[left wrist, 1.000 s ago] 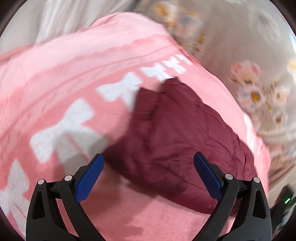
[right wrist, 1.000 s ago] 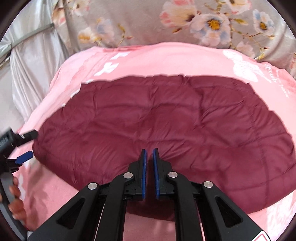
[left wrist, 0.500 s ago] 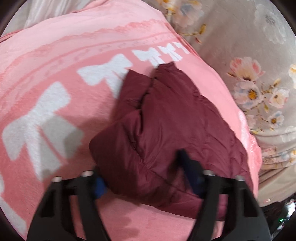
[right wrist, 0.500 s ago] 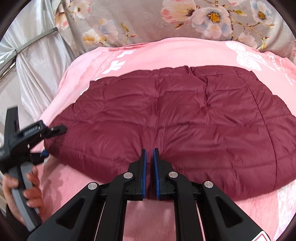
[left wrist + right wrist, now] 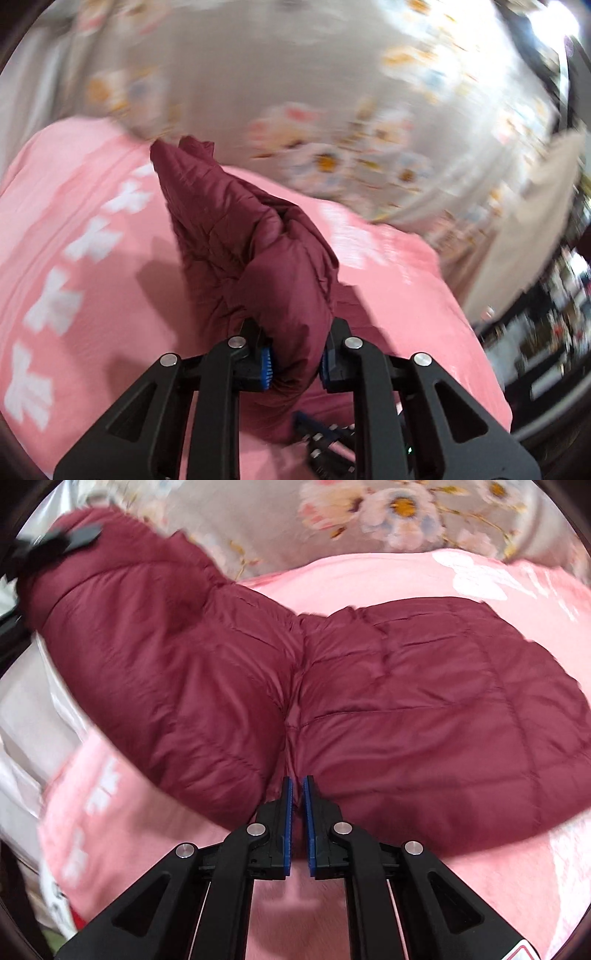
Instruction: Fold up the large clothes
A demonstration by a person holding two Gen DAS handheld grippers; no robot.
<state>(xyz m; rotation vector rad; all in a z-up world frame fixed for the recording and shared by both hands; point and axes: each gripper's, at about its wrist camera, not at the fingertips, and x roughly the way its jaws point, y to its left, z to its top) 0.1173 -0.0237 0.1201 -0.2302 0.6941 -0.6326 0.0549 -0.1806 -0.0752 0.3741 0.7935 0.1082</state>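
A maroon quilted jacket (image 5: 424, 701) lies on a pink blanket with white bows (image 5: 498, 886). My right gripper (image 5: 298, 823) is shut on the jacket's near edge, where the creases meet. In the left wrist view my left gripper (image 5: 295, 363) has a thick fold of the jacket (image 5: 236, 236) between its blue pads. Its jaws are closing and the pads press into the fabric. That end hangs lifted off the blanket (image 5: 74, 221). In the right wrist view the raised end arches up at the upper left. The right half stays flat.
A grey floral sheet (image 5: 399, 509) covers the bed beyond the blanket. A silvery drape (image 5: 22, 738) hangs past the blanket's left edge. In the left wrist view a beige cloth (image 5: 535, 221) and blurred dark shelving (image 5: 554, 314) lie off to the right.
My left gripper went from wide open over the jacket's left end to closed on it, then lifted it up and rightward. The right gripper stayed shut on the near edge and shifted slightly.
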